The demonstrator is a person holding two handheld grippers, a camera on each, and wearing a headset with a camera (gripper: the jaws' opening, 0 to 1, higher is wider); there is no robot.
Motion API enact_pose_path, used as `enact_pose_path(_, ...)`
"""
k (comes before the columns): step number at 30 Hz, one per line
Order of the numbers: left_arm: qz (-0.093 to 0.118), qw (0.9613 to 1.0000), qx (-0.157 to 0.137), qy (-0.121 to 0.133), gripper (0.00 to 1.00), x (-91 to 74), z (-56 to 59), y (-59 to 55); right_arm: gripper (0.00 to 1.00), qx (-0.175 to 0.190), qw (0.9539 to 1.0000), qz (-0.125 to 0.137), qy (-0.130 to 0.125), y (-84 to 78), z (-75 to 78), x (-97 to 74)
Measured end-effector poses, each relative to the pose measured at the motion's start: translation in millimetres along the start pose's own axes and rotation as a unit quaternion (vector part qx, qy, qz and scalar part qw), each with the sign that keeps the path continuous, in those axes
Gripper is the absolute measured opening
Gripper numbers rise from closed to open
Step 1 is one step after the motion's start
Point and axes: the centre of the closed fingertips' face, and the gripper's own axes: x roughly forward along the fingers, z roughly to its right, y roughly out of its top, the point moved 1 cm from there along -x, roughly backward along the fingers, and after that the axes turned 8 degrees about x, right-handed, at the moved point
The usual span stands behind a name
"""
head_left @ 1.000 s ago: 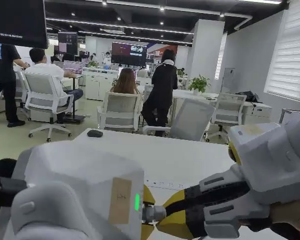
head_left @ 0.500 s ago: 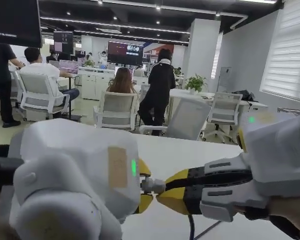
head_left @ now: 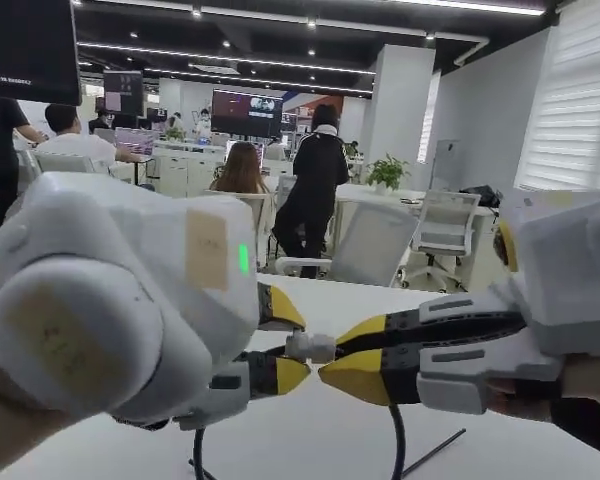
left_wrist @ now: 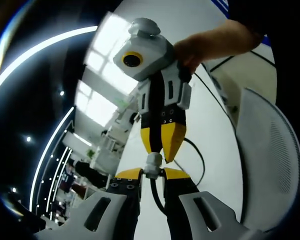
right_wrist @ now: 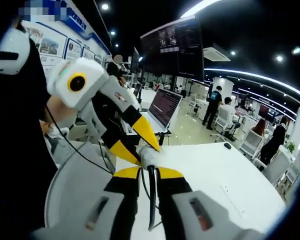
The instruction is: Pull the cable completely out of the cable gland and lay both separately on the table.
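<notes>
A small pale cable gland [head_left: 310, 347] hangs in the air above the white table [head_left: 300, 440], between the two grippers. My left gripper [head_left: 292, 342] comes in from the left with its yellow jaws shut on one end of the gland. From the right, my right gripper [head_left: 330, 358] is shut on the other end. The black cable [head_left: 397, 445] runs through the gland and droops in loops toward the table. In the left gripper view the gland [left_wrist: 153, 162] sits at my left gripper [left_wrist: 152, 174], with the cable [left_wrist: 158, 194] between its jaws. The right gripper view shows the gland [right_wrist: 147, 156] at my right gripper [right_wrist: 147, 172].
Beyond the table stand white mesh office chairs [head_left: 380, 240] and desks with seated and standing people [head_left: 315, 190]. A laptop [right_wrist: 165, 107] sits open on the table in the right gripper view. A small dark object [right_wrist: 226, 145] lies farther along the tabletop.
The head camera has shifted. Both grippers have stayed together on the gland and now sit higher in the picture, with more of the hanging cable showing below them.
</notes>
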Motion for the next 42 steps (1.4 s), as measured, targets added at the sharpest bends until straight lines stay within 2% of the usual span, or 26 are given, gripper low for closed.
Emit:
enact_pose_path(2, -0.010, 0.9997, 0.023, -0.001, 0.17, 1.8, 2.8, -0.7, 0.14, 0.006, 0.9999, 0.012, 0.003, 3.4, 2.9, -1.8)
enact_pose_path(3, -0.011, 0.9994, 0.033, -0.002, 0.17, 2.7, 3.8, -0.3, 0.15, 0.018, 0.9997, 0.010, 0.013, 2.8, 1.5, -1.2)
enact_pose_path(7, -0.010, 0.9992, 0.040, -0.003, 0.17, 3.2, 6.0, 1.8, 0.16, 0.035, 0.9987, -0.001, 0.036, -1.9, -2.4, 4.1)
enact_pose_path(9, -0.010, 0.9990, 0.042, -0.006, 0.17, 3.6, 7.0, 1.8, 0.13, 0.024, 0.9991, -0.014, 0.032, -6.6, -1.6, 6.2)
enact_pose_path(13, -0.017, 0.9986, 0.049, -0.016, 0.17, 5.5, 12.3, -2.0, 0.13, 0.017, 0.9991, -0.023, 0.033, -9.2, -3.9, 9.1)
enact_pose_path(16, -0.016, 0.9982, 0.055, -0.021, 0.17, 6.4, 15.6, -0.5, 0.13, 0.014, 0.9987, -0.034, 0.035, -12.9, -6.2, 11.1)
enact_pose_path(21, -0.022, 0.9974, 0.058, -0.035, 0.17, 7.4, 21.1, -2.0, 0.12, -0.012, 0.9982, -0.054, 0.024, -20.3, -9.0, 12.5)
enact_pose_path(23, -0.019, 0.9974, 0.047, -0.051, 0.16, 8.7, 26.7, -2.2, 0.12, -0.017, 0.9973, -0.067, 0.027, -26.5, -9.9, 12.9)
enact_pose_path(24, -0.021, 0.9974, 0.022, -0.065, 0.16, 10.5, 32.2, -3.9, 0.12, -0.015, 0.9969, -0.073, 0.027, -29.9, -10.0, 14.0)
enact_pose_path(25, -0.024, 0.9970, 0.015, -0.073, 0.16, 12.1, 34.6, -6.0, 0.12, -0.014, 0.9967, -0.075, 0.028, -31.4, -10.0, 14.7)
enact_pose_path(26, -0.026, 0.9968, 0.022, -0.073, 0.16, 14.4, 34.8, -8.7, 0.12, -0.017, 0.9964, -0.079, 0.025, -35.3, -9.1, 16.9)
enact_pose_path(29, -0.031, 0.9956, 0.011, -0.087, 0.16, 17.4, 39.1, -12.9, 0.12, -0.047, 0.9936, -0.102, 0.011, -42.6, -6.2, 20.5)
enact_pose_path(30, -0.031, 0.9953, 0.005, -0.092, 0.16, 18.2, 40.0, -14.5, 0.12, -0.065, 0.9916, -0.112, 0.004, -44.2, -5.1, 20.9)
enact_pose_path(33, -0.028, 0.9924, -0.044, -0.111, 0.16, 19.6, 45.6, -18.4, 0.11, -0.113, 0.9847, -0.133, -0.004, -48.6, -5.9, 23.4)
enact_pose_path(34, -0.026, 0.9924, -0.043, -0.112, 0.16, 20.4, 45.3, -20.2, 0.11, -0.116, 0.9839, -0.135, -0.008, -49.8, -6.0, 24.3)
enact_pose_path(38, -0.025, 0.9900, -0.067, -0.122, 0.16, 22.1, 46.6, -24.4, 0.11, -0.151, 0.9776, -0.145, -0.025, -52.3, -3.6, 27.1)
enact_pose_path(39, -0.022, 0.9879, -0.086, -0.127, 0.16, 22.2, 48.1, -25.1, 0.11, -0.165, 0.9745, -0.149, -0.031, -53.1, -2.4, 27.3)
enact_pose_path(40, -0.015, 0.9833, -0.120, -0.136, 0.16, 22.8, 49.2, -26.0, 0.11, -0.181, 0.9710, -0.153, -0.034, -54.8, -2.5, 28.2)
enact_pose_path(41, -0.011, 0.9817, -0.128, -0.140, 0.16, 22.9, 48.7, -27.7, 0.11, -0.174, 0.9727, -0.150, -0.032, -55.7, -4.0, 29.4)
enact_pose_path(42, -0.004, 0.9767, -0.152, -0.151, 0.16, 22.3, 50.1, -28.8, 0.11, -0.176, 0.9722, -0.150, -0.033, -57.0, -3.8, 29.5)
